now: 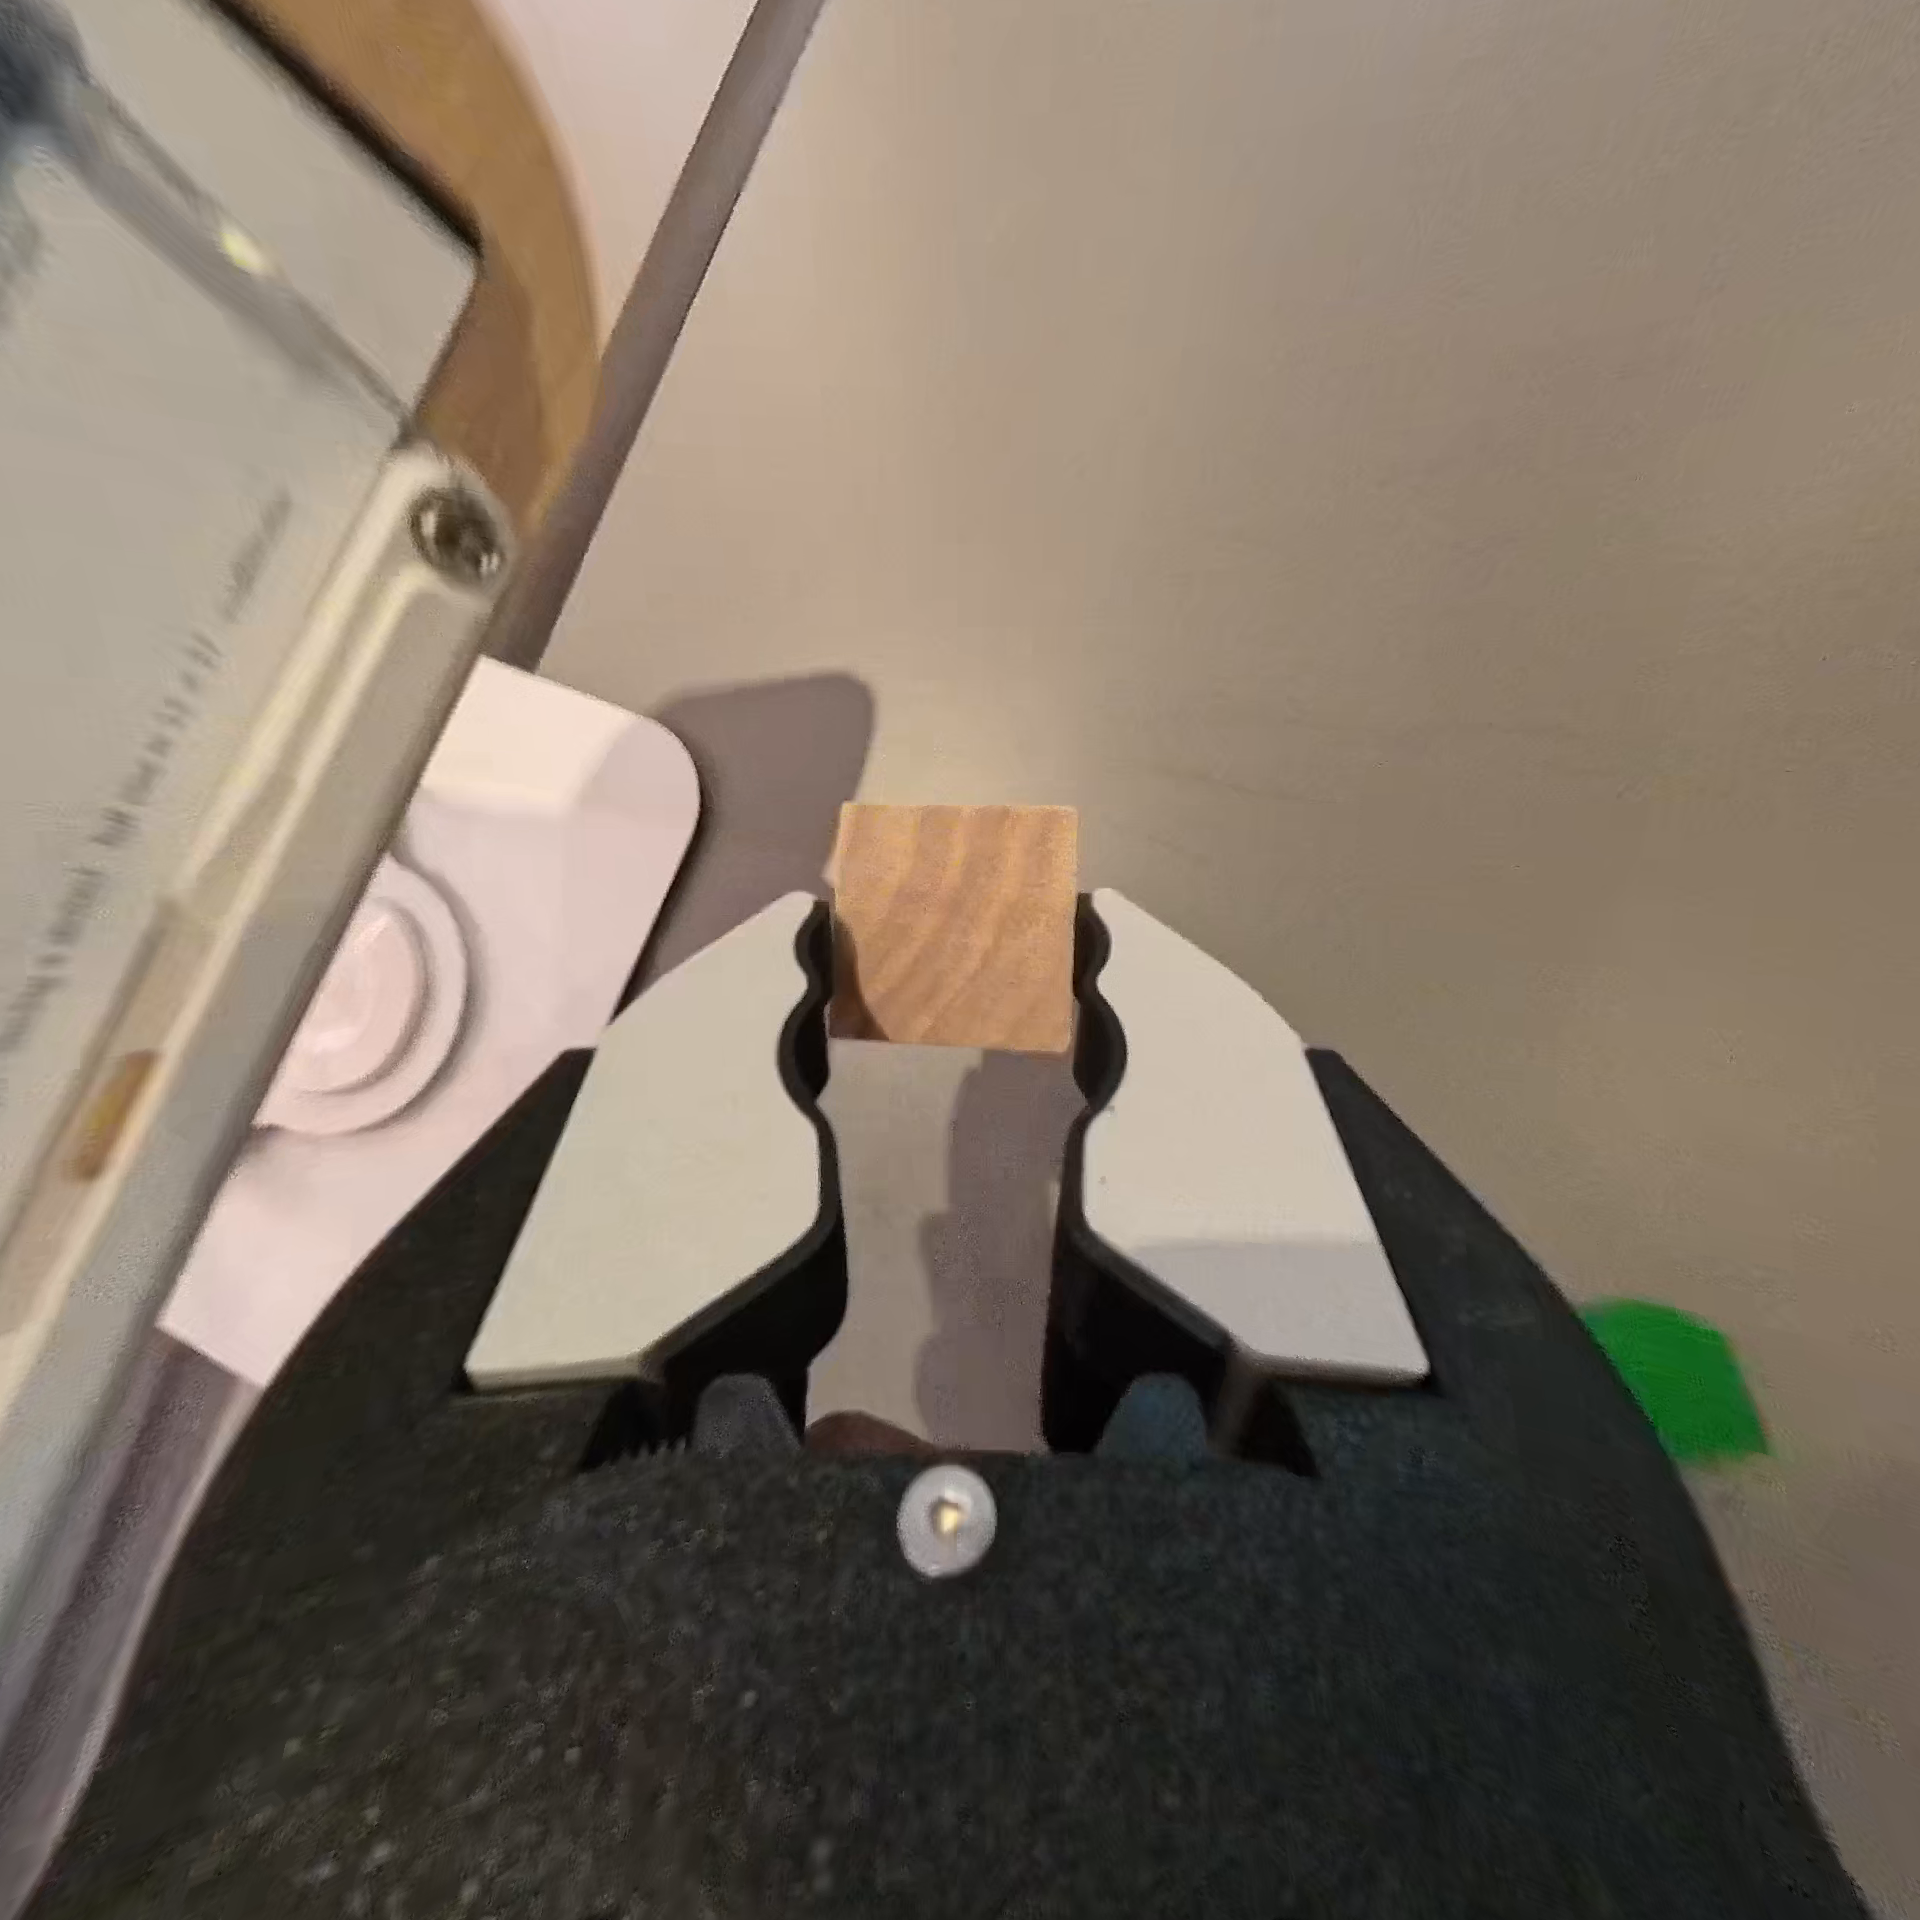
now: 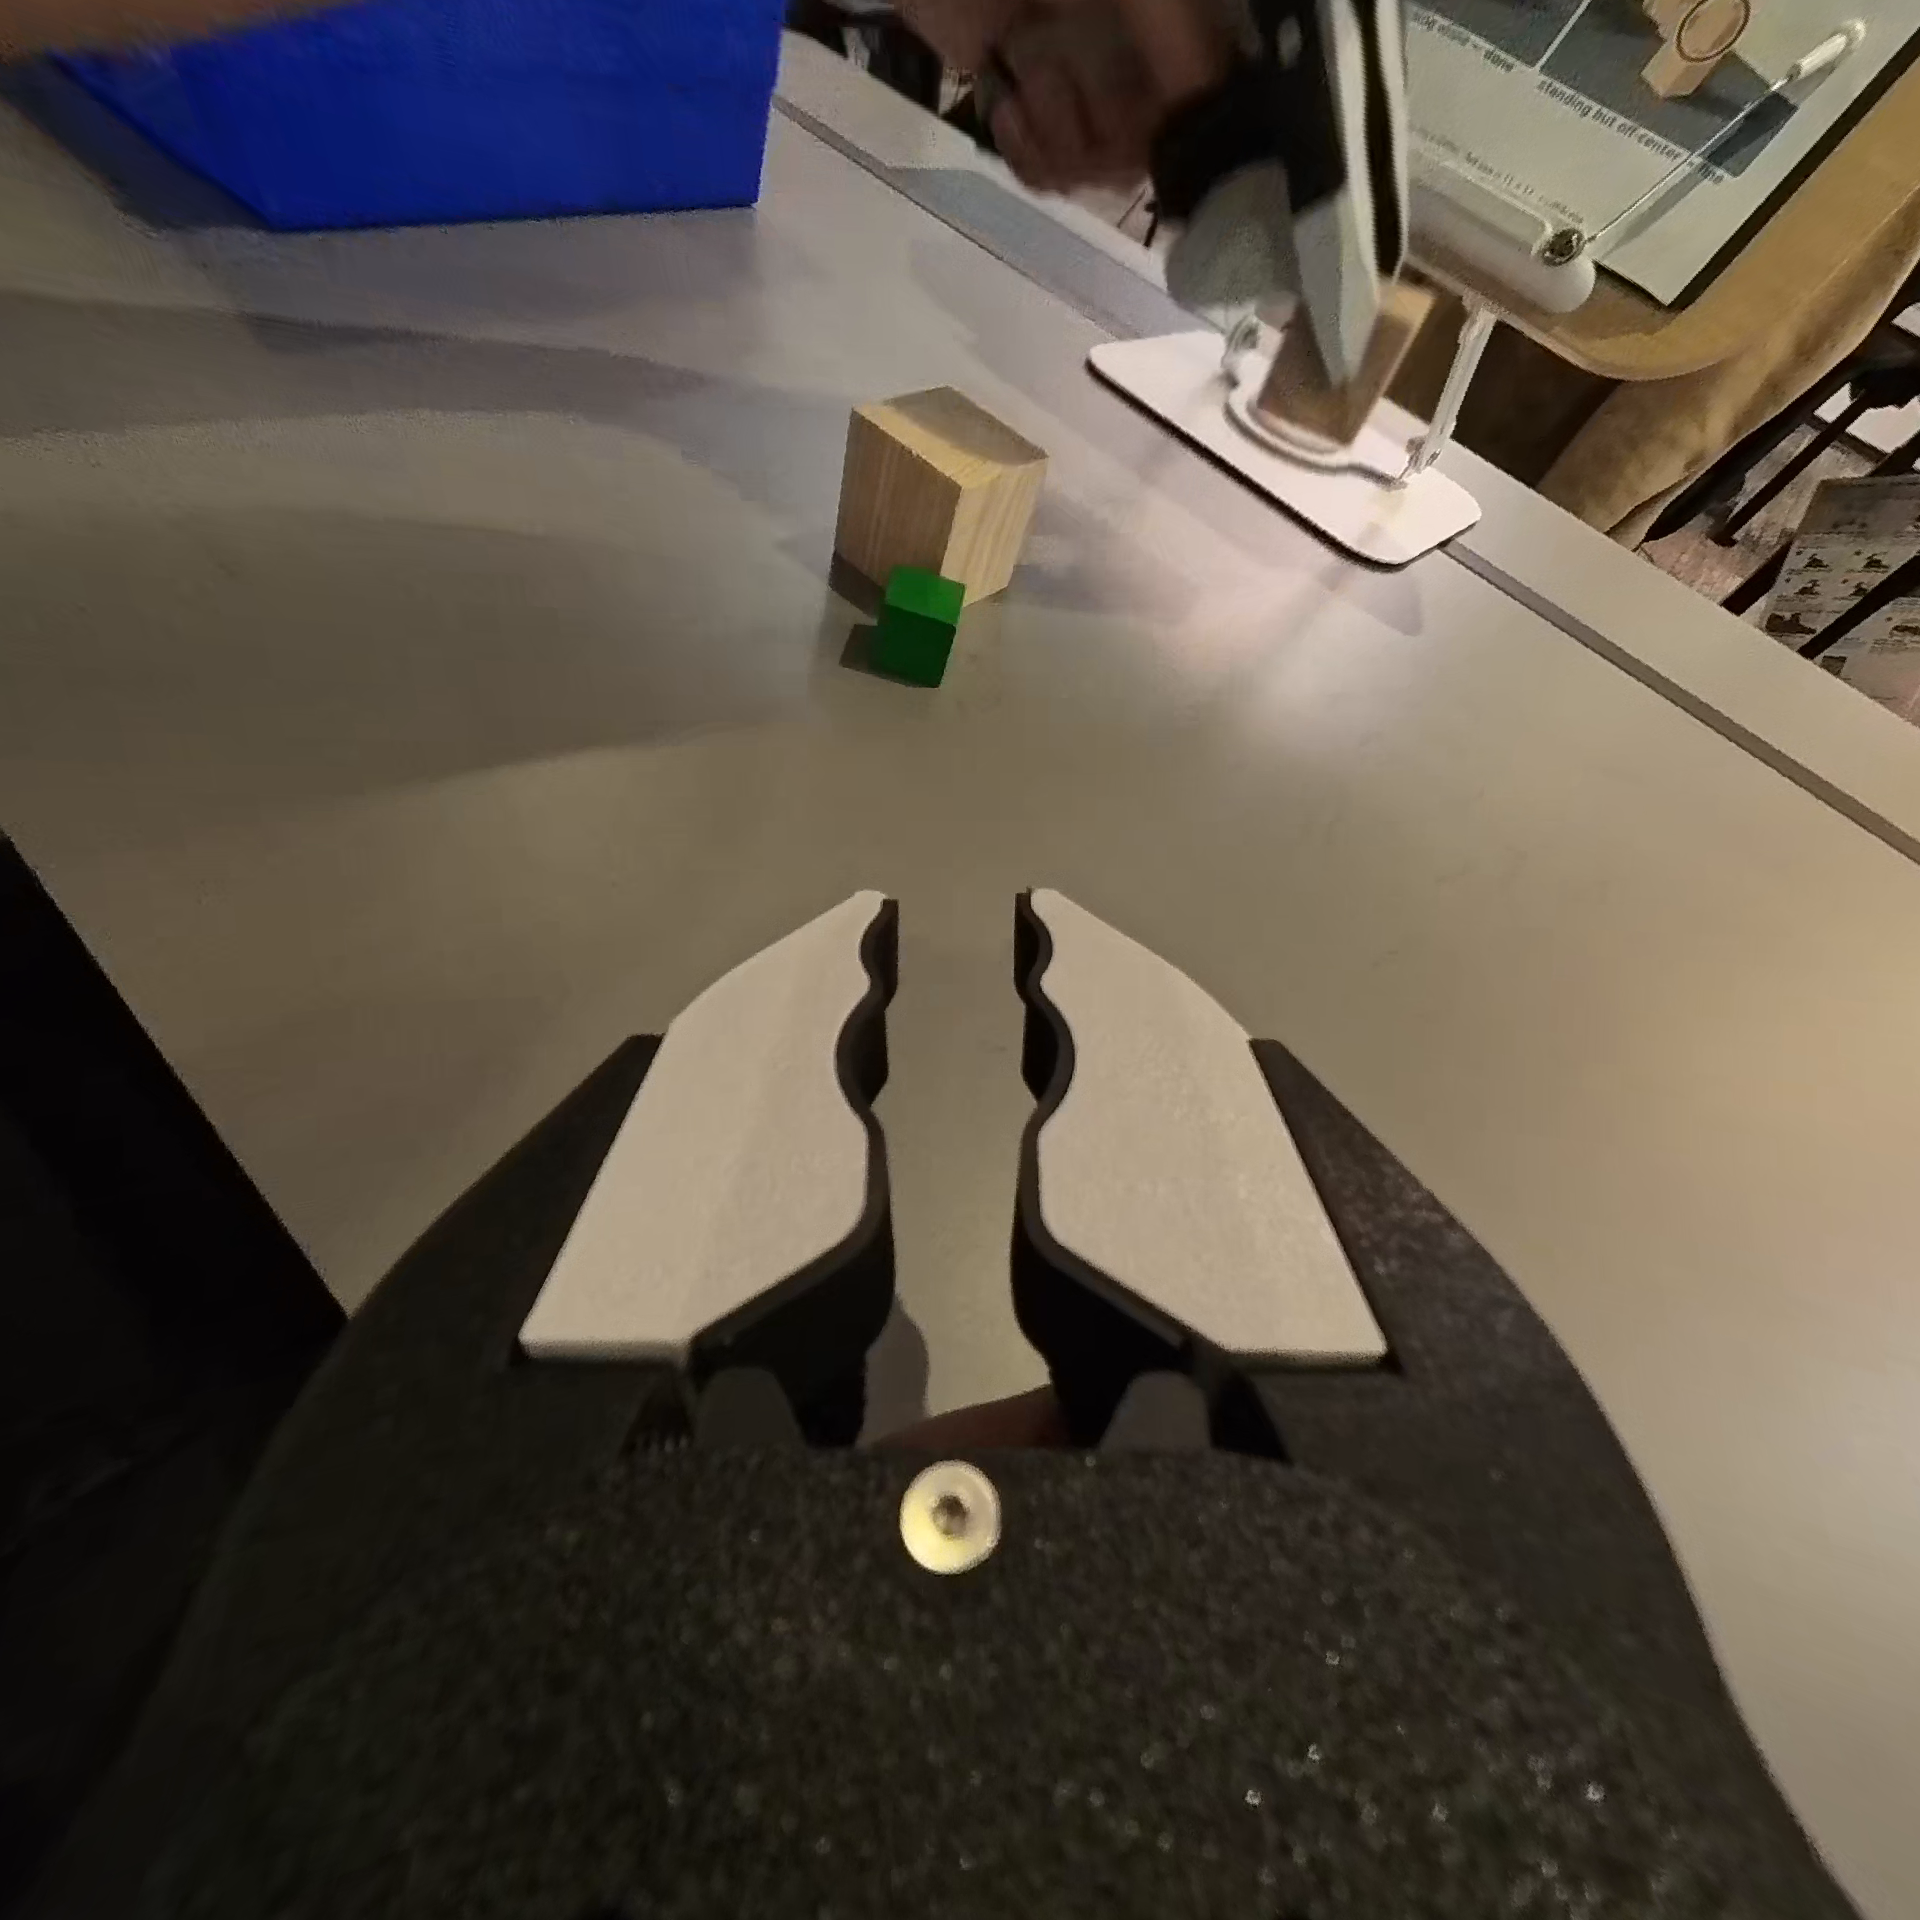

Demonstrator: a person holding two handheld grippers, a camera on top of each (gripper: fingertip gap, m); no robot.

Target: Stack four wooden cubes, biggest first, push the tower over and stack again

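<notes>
My left gripper (image 1: 956, 961) holds a small tan wooden cube (image 1: 954, 925) tight, up off the grey counter (image 1: 1455, 520). My right gripper (image 2: 956, 935) has a narrow gap and holds nothing. Ahead of it, near 12 o'clock, a big pale wooden cube (image 2: 940, 488) touches a little green cube (image 2: 920, 627).

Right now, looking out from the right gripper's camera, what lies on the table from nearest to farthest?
Right gripper, open and empty → small green cube → large pale wooden cube just behind it → white base plate, where the left gripper holds a wooden cube → blue bin at the far left.
</notes>
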